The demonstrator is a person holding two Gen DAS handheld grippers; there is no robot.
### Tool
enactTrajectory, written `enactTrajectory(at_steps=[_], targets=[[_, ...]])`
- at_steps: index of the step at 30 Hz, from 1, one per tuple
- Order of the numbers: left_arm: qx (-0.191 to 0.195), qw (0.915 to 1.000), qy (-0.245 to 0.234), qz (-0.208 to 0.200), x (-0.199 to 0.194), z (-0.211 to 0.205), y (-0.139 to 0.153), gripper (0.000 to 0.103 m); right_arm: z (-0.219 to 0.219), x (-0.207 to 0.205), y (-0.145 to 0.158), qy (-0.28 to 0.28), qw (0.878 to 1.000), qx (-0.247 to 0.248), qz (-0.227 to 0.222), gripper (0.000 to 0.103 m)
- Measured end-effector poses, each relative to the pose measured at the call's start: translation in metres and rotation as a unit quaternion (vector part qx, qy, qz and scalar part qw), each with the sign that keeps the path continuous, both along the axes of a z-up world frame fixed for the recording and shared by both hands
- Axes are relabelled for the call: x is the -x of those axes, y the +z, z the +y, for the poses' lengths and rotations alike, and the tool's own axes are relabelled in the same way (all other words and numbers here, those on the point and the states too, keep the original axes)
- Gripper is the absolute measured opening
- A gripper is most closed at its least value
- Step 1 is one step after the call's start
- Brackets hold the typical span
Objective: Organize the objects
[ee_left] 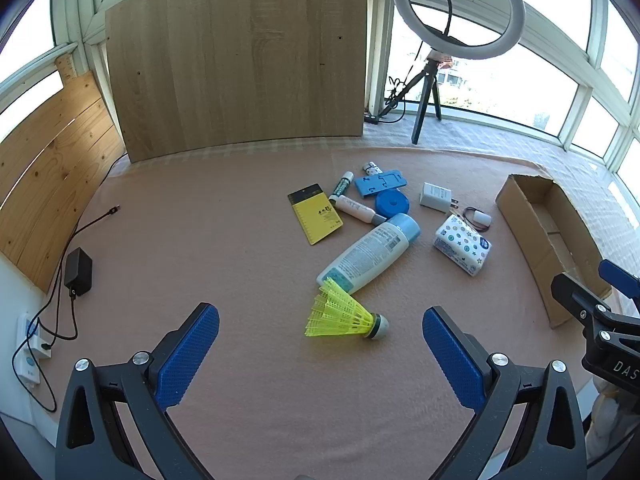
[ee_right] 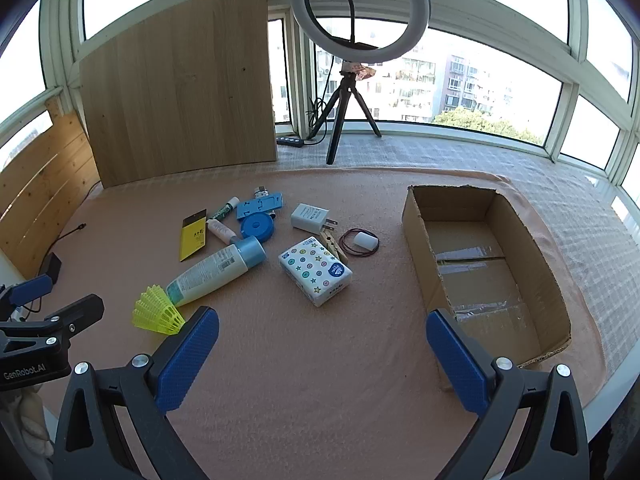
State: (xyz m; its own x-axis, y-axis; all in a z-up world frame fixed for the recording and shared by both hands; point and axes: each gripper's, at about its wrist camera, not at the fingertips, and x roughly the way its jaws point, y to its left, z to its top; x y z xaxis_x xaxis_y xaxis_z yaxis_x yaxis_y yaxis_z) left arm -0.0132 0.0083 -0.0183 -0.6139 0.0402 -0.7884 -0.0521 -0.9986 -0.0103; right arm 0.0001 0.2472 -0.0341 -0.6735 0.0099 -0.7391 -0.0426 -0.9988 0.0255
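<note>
A pile of small objects lies on the pink cloth: a yellow shuttlecock [ee_left: 344, 316] [ee_right: 157, 311], a white bottle with a blue cap [ee_left: 370, 253] [ee_right: 216, 270], a patterned tissue pack [ee_left: 462, 245] [ee_right: 316, 270], a yellow notepad [ee_left: 316, 214], a blue tape measure [ee_right: 257, 227], a blue stand [ee_left: 380, 183] and a white charger [ee_right: 310, 218]. An open cardboard box [ee_right: 416, 224] [ee_left: 532, 216] stands to the right. My left gripper [ee_left: 320, 340] is open, just before the shuttlecock. My right gripper [ee_right: 322, 344] is open and empty, between the pile and the box.
A ring light on a tripod [ee_right: 348, 92] and a wooden board [ee_left: 240, 56] stand at the back. A black adapter with cable [ee_left: 78, 272] lies at the far left. Wooden planks [ee_left: 48, 184] line the left edge. The right gripper's body shows in the left wrist view [ee_left: 600, 320].
</note>
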Motion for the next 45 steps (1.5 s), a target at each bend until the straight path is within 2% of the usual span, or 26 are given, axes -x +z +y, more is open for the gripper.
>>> enactTrajectory(at_steps=[45], targets=[[-0.001, 0.9999, -0.010, -0.003, 0.0015, 0.0050, -0.0022, 0.103, 0.0030, 0.0020, -0.0020, -0.003, 1.000, 0.003, -0.006, 0.103]])
